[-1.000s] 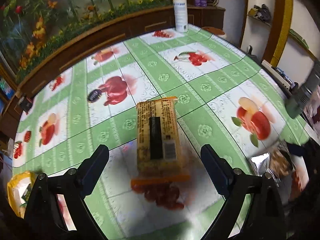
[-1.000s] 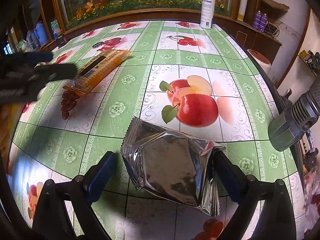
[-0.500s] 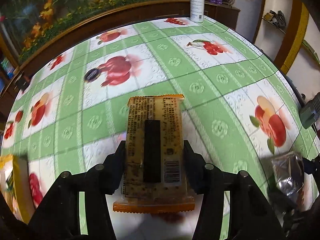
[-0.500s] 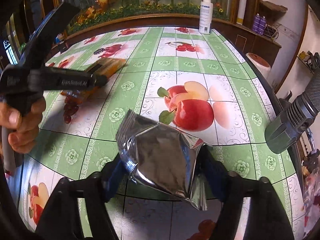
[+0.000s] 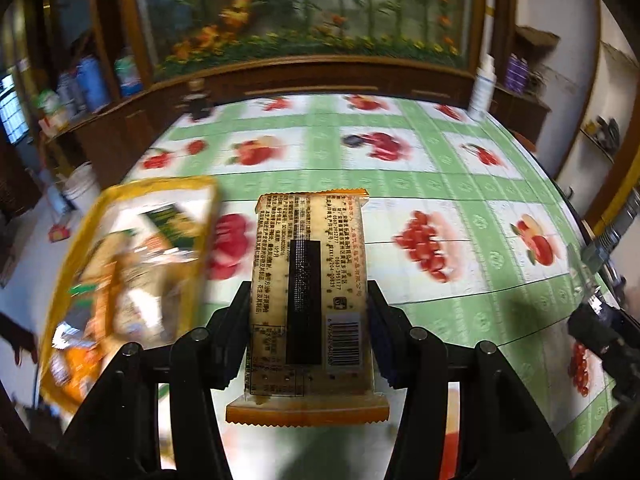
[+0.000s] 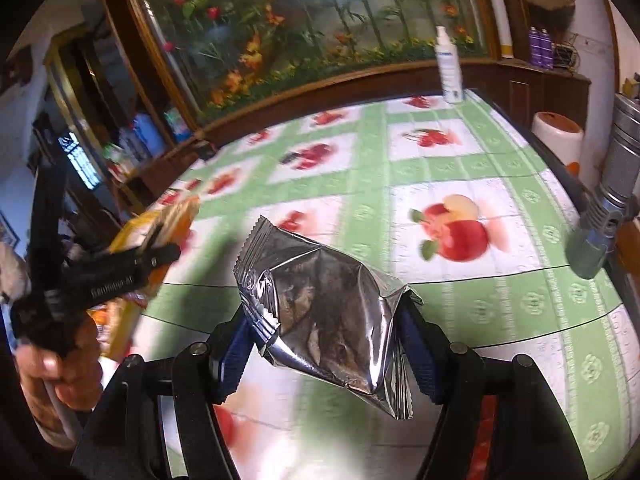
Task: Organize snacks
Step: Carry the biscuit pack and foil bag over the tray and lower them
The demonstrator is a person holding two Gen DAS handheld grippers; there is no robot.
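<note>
**Both jaws clamping snack packs above the fruit-print table**

The jaws of the left gripper (image 5: 307, 320) are pressing on the long sides of an orange-edged biscuit pack (image 5: 307, 300), holding it clear of the table (image 5: 460, 168) with its printed back and barcode facing the camera. The right gripper (image 6: 326, 344) is squeezing a crinkled silver foil pouch (image 6: 324, 312), which is bulging between its blue pads and hanging in the air over the green-and-white cloth. Both sets of jaws have just been closing onto these packs. A large yellow snack bag (image 5: 128, 280), blurred, is lying at the table's left edge, just beside the biscuit pack. A white spray bottle (image 6: 449, 66) is standing upright at the far edge. In the right wrist view, a person's hand (image 6: 56, 364) is gripping the left tool's handle.
</note>
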